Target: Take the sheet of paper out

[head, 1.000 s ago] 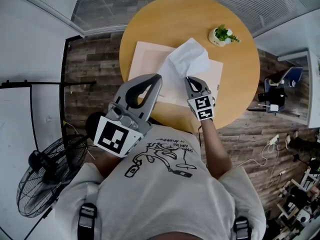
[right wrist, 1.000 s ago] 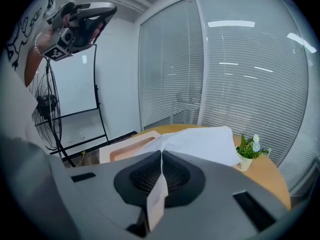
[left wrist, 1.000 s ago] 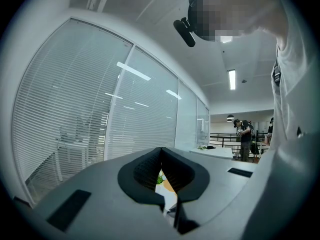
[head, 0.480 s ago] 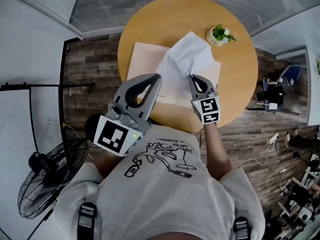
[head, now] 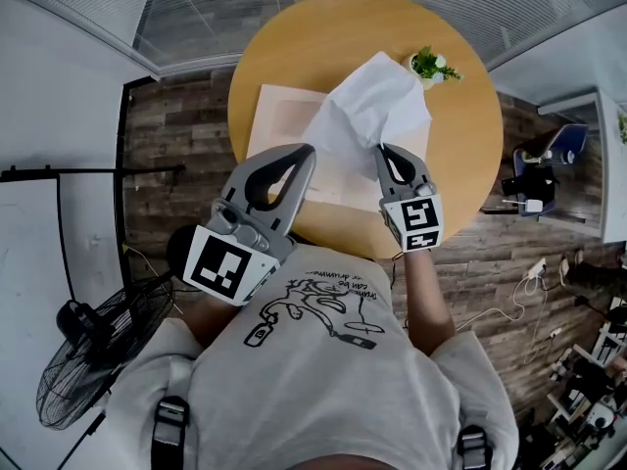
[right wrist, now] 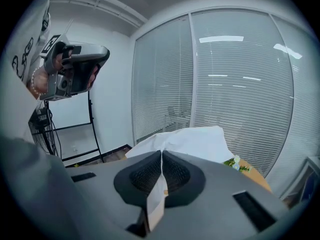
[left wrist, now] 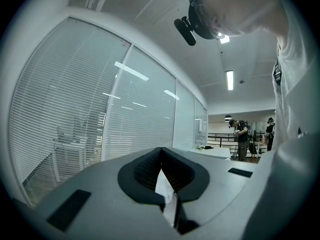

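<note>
Right tongs are pinched tight on the near corner of the sheet of paper, which stands up over the pale folder on the round table, its far edge by the little plant. Left tongs are pressed together on nothing, held level at the left. The pull-out looks well along. Next, the sheet must come fully clear without dragging the folder.

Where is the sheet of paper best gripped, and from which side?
Its near edge, from the person's side: the sheet of paper stands up off the flat envelope, leaving that thin edge free, where the right tool pinches it.
</note>
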The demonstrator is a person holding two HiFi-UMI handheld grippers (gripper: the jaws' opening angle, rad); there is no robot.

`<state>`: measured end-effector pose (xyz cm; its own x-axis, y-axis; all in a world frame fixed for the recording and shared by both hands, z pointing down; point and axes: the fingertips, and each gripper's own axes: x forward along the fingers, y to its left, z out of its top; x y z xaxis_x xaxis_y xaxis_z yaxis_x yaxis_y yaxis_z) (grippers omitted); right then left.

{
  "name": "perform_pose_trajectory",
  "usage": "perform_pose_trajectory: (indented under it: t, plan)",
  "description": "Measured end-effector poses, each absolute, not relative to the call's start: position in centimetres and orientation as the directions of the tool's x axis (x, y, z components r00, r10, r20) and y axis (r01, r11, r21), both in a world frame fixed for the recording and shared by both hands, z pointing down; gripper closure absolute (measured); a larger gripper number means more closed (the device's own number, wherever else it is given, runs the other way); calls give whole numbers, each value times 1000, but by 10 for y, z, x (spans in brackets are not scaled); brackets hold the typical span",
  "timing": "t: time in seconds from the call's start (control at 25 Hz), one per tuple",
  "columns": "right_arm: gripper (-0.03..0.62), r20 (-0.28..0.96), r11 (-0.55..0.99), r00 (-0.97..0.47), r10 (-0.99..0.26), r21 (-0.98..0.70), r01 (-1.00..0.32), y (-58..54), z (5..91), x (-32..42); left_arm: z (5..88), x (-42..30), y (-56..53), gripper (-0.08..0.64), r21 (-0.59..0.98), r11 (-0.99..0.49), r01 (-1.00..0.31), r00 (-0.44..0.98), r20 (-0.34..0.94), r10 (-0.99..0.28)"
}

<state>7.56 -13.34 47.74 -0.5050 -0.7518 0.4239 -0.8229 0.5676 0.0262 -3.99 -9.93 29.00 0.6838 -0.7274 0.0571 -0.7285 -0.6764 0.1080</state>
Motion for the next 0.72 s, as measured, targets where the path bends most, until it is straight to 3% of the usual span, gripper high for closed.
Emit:
perform_pose_trajectory:
  t: [0.72]
  plan:
    - [584, 378, 548, -496, -782, 36, -836, -127, 426, 84, 289, -31, -100, 540, 102, -695, -711, 702, 53, -710]
